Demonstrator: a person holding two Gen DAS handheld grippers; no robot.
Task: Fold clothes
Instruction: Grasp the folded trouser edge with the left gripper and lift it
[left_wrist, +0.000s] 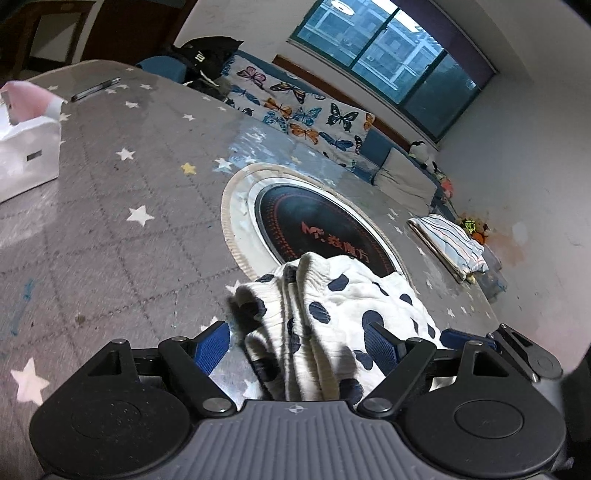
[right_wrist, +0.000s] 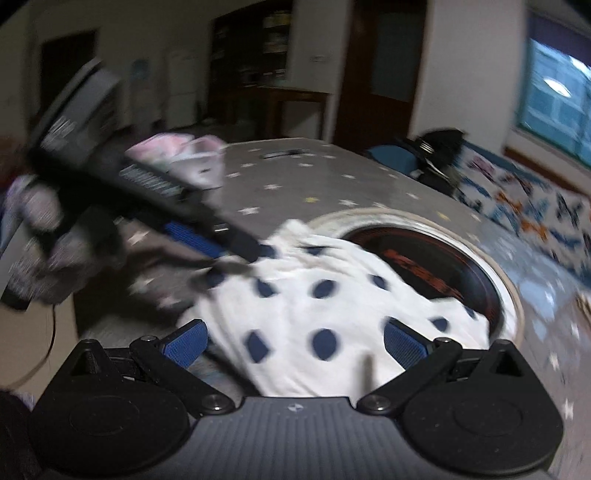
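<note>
Between my left tongs (left_wrist: 299, 347), spread wide with the pads clear of the cloth, lies the white garment with navy dots (left_wrist: 332, 314), bunched on the grey star-print table (left_wrist: 110, 184). Ahead of it sits a round black hob (left_wrist: 314, 229); beyond, a butterfly-print sofa (left_wrist: 295, 107) under a window (left_wrist: 388, 55). My right tongs (right_wrist: 295, 343), also spread, straddle the same garment without pinching it.

Both wrist cameras look steeply down, close over the white navy-dotted garment (left_wrist: 332, 306) on the grey star-printed tablecloth (left_wrist: 122, 206); they share its round black inset hotplate (right_wrist: 436, 258).
</note>
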